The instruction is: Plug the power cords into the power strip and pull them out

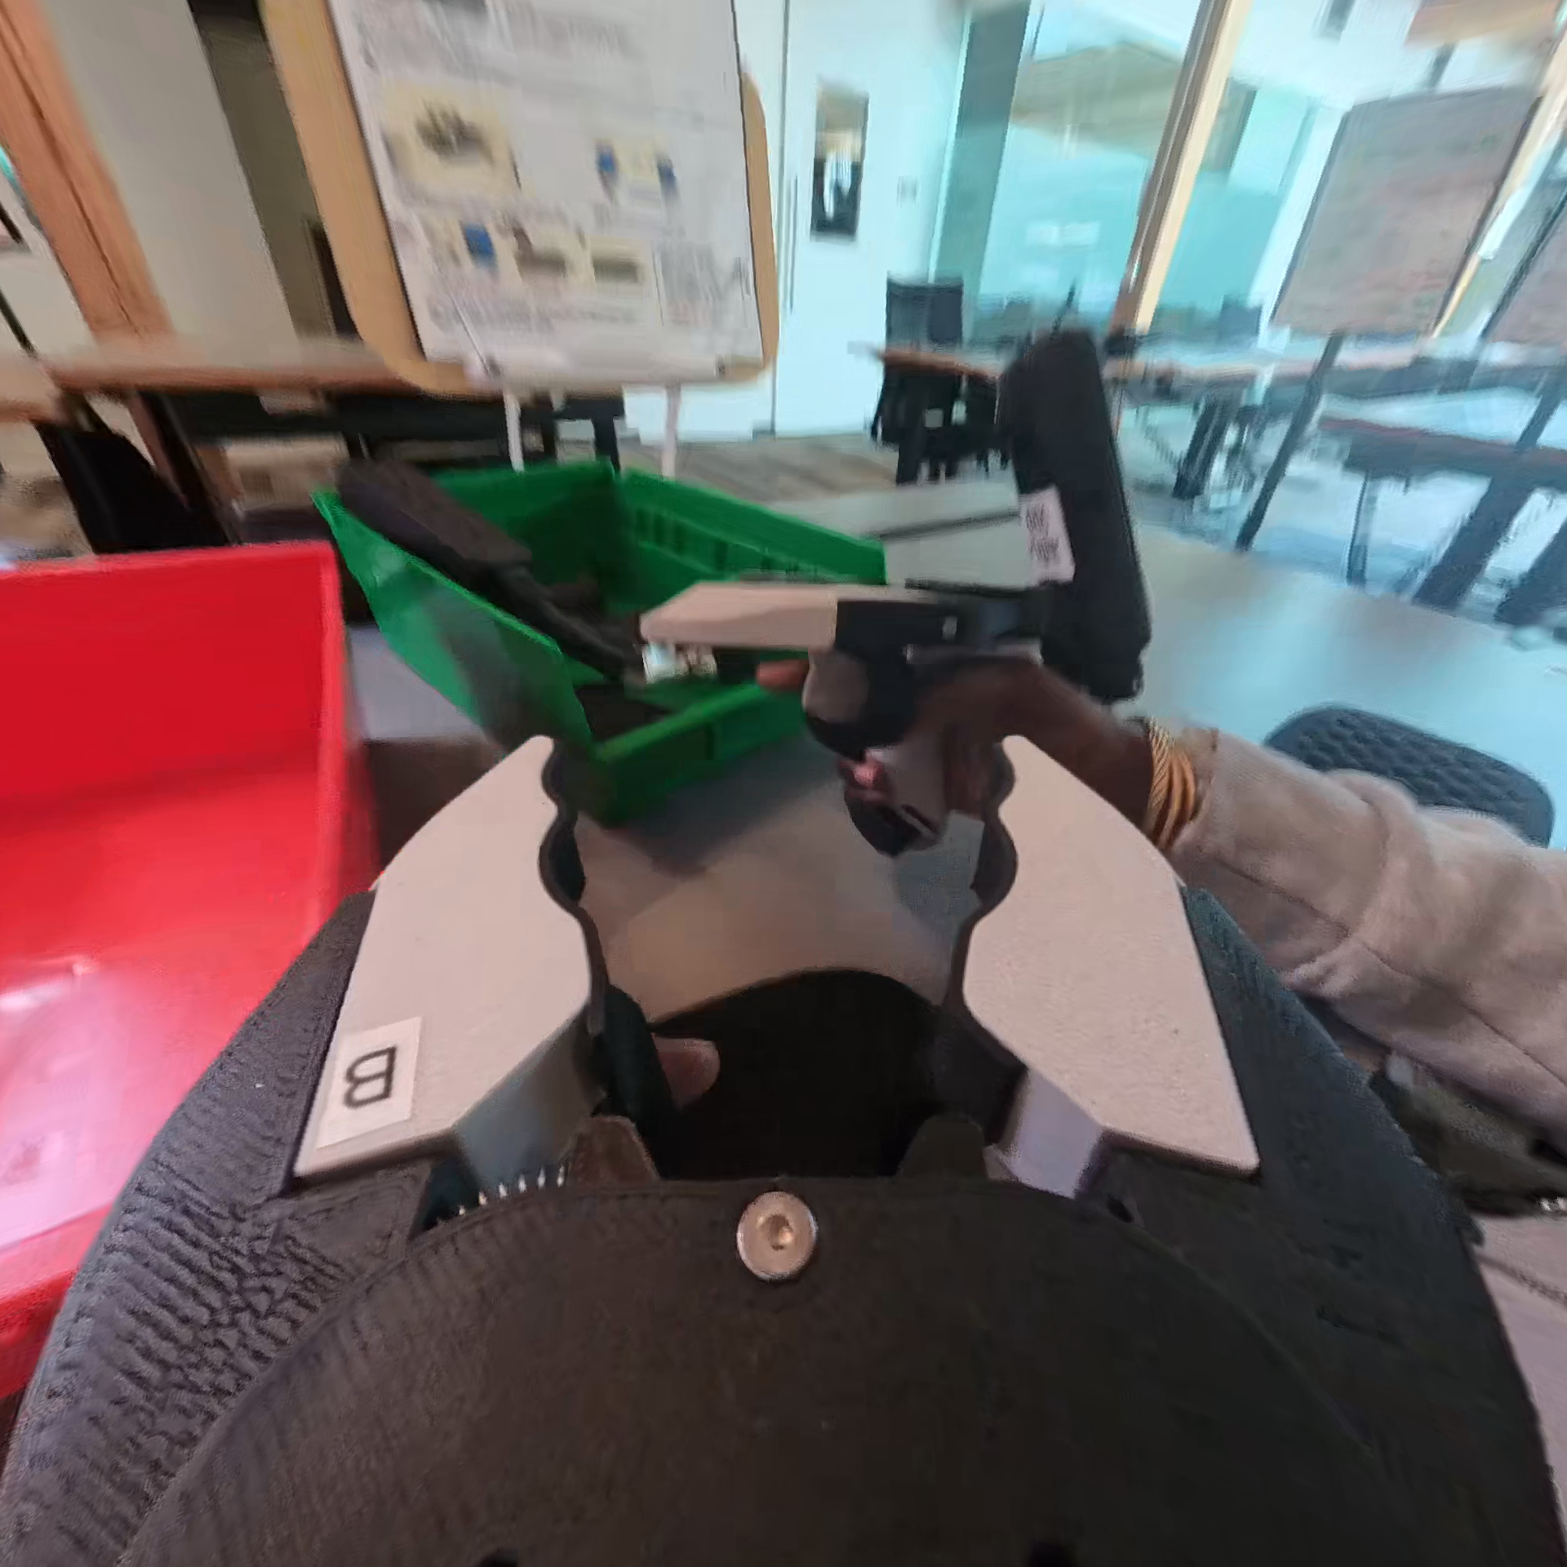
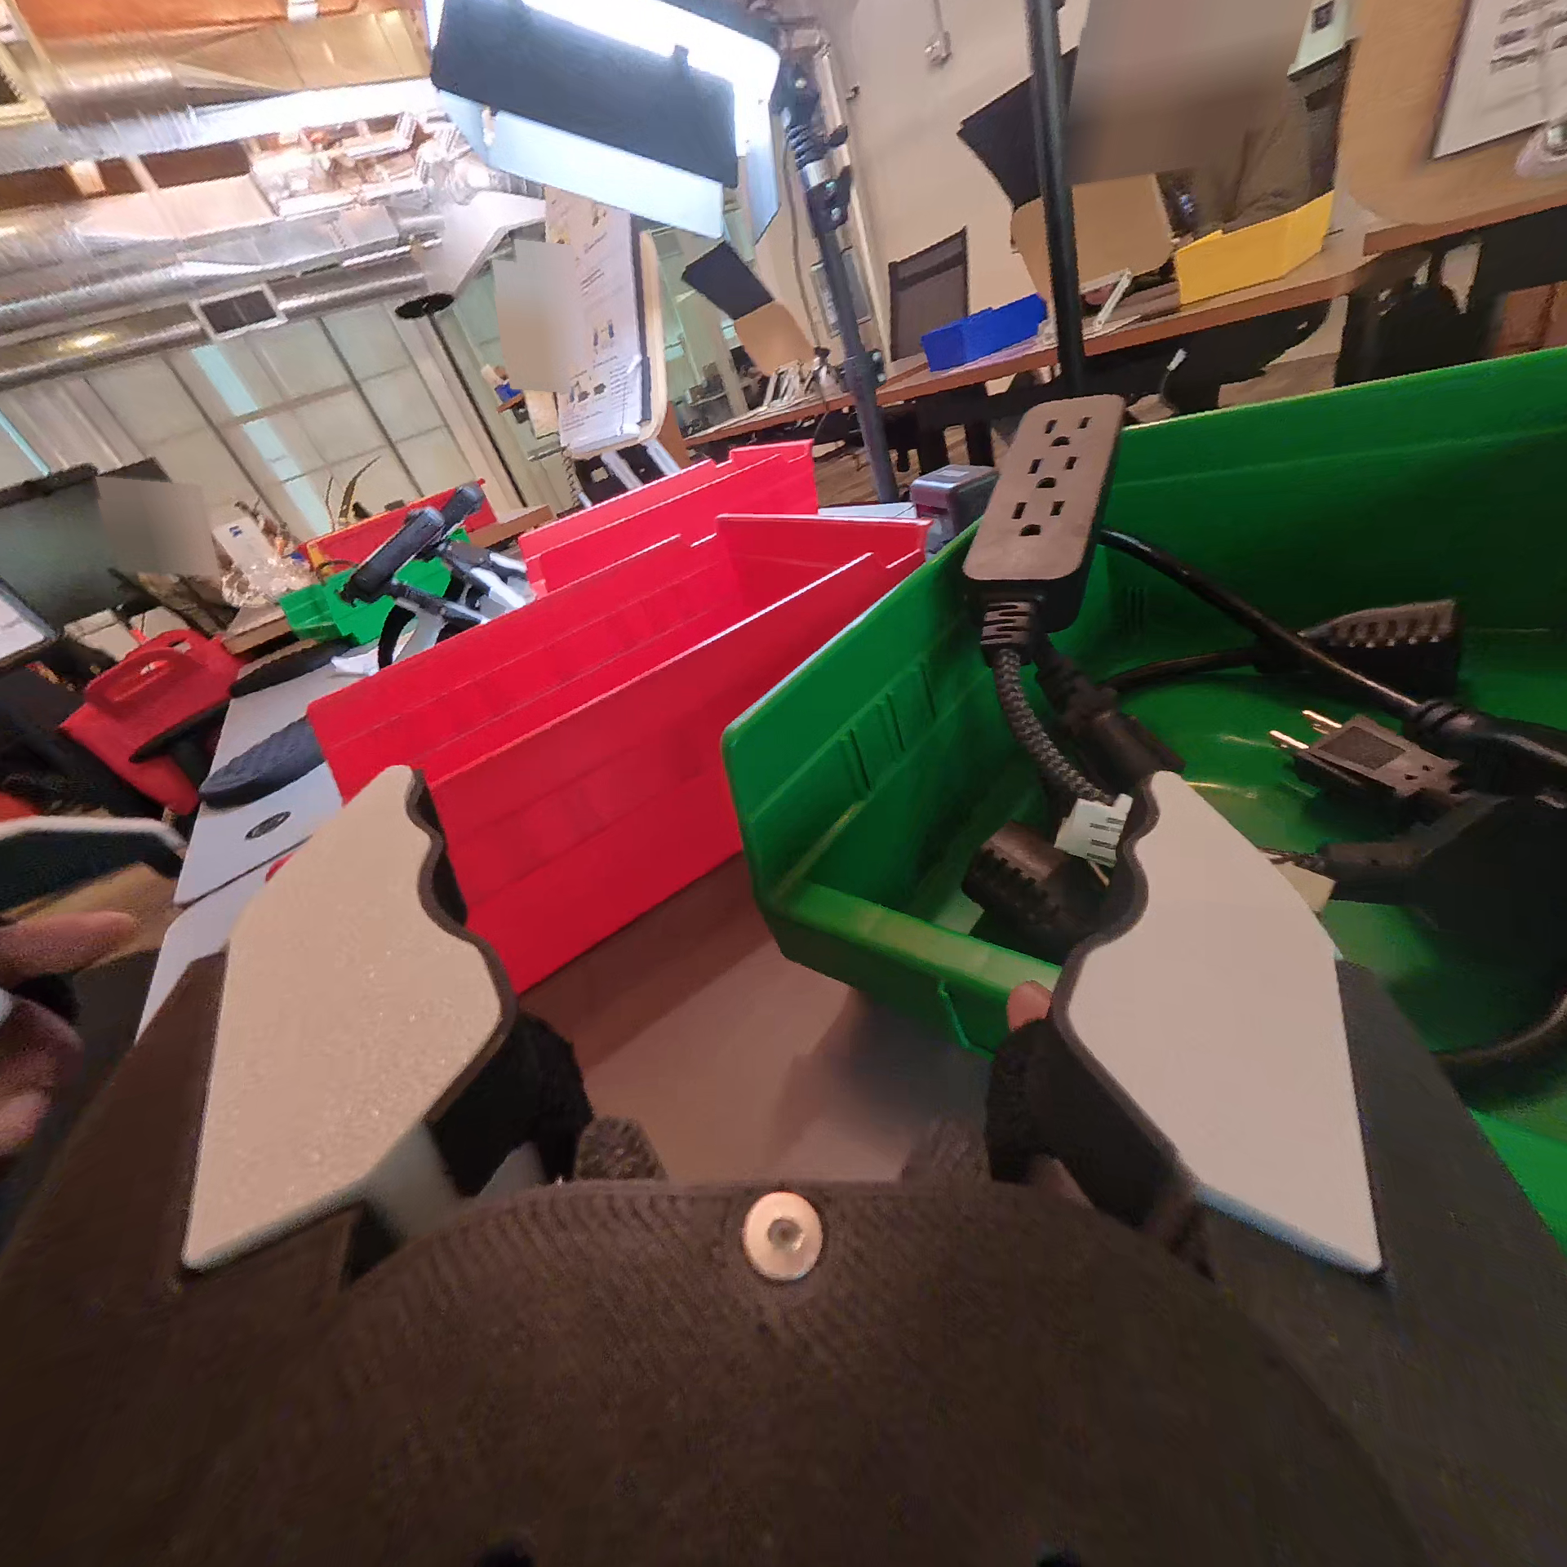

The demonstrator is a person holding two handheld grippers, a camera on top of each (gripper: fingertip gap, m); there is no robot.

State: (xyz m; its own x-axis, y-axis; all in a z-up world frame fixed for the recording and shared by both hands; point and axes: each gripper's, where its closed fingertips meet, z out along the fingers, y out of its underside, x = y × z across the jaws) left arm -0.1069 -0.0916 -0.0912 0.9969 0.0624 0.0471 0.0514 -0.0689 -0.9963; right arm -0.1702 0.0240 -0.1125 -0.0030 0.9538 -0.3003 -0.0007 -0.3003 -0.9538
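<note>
A black power strip (image 2: pixel 1043 500) leans upright against the rim of a green bin (image 2: pixel 848 789), its braided cord running down inside. A black three-prong plug (image 2: pixel 1365 763) and several black cords lie in the bin. My right gripper (image 2: pixel 784 797) is open and empty at the bin's near left corner, with its right finger (image 2: pixel 1204 933) over the bin. The left wrist view shows the bin (image 1: pixel 763 543), the strip (image 1: pixel 432 526) and the right gripper (image 1: pixel 661 623) reaching in from the right. My left gripper (image 1: pixel 780 763) is open and empty, held short of the bin.
A red bin (image 2: pixel 593 721) stands directly left of the green one and fills the left of the left wrist view (image 1: pixel 170 678). Both sit on a grey table (image 1: pixel 763 890). A black chair (image 1: pixel 1399 763) is at the right. A light panel on a stand (image 2: pixel 593 85) is behind. My right gripper is the nearer one to the black three-prong plug (image 2: pixel 1365 763): about 12 cm, against 30 cm.
</note>
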